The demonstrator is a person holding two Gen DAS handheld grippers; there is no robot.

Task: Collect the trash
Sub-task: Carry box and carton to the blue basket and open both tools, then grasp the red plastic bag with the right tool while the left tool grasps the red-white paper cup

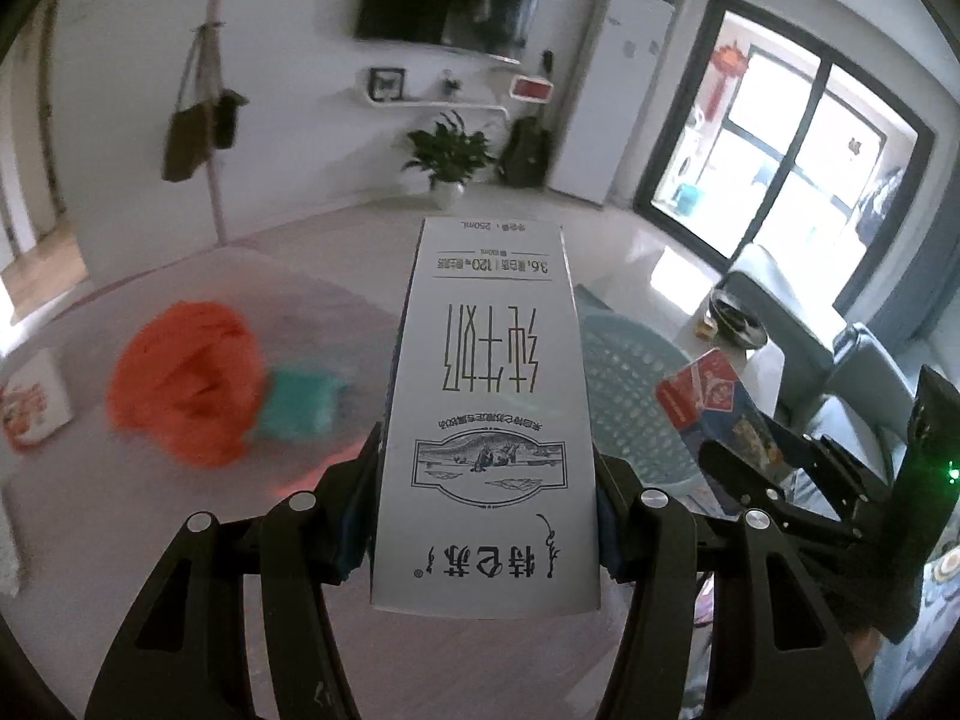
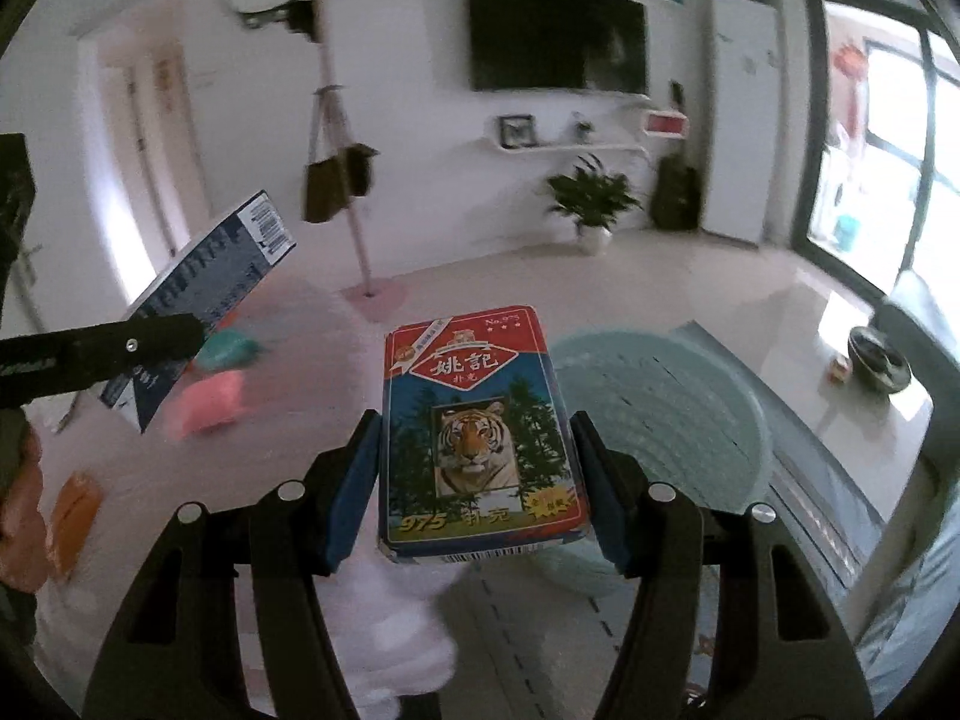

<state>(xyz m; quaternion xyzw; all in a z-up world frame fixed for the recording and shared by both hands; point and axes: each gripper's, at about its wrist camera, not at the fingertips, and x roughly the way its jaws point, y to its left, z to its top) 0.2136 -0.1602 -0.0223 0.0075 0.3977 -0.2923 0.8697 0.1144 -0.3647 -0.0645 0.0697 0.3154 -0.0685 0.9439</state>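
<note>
Left gripper (image 1: 486, 468) is clamped on a tall white milk carton (image 1: 489, 402), pads pressed to both its sides, carton pointing to 12 o'clock away from the cam. Right gripper (image 2: 477, 462) is clamped on a playing-card box (image 2: 477, 426) w/ a tiger pic — pads tight on both edges. From the left wrist cam, the card box (image 1: 702, 396) shows at 3 o'clock of the carton. A pale green perforated basket (image 2: 666, 402) sits at 3 o'clock of the card box, lower down. On the table (image 1: 72, 510), at 9 o'clock of the carton — an orange bag (image 1: 186, 384) touching a teal item (image 1: 297, 405), both blurred.
</note>
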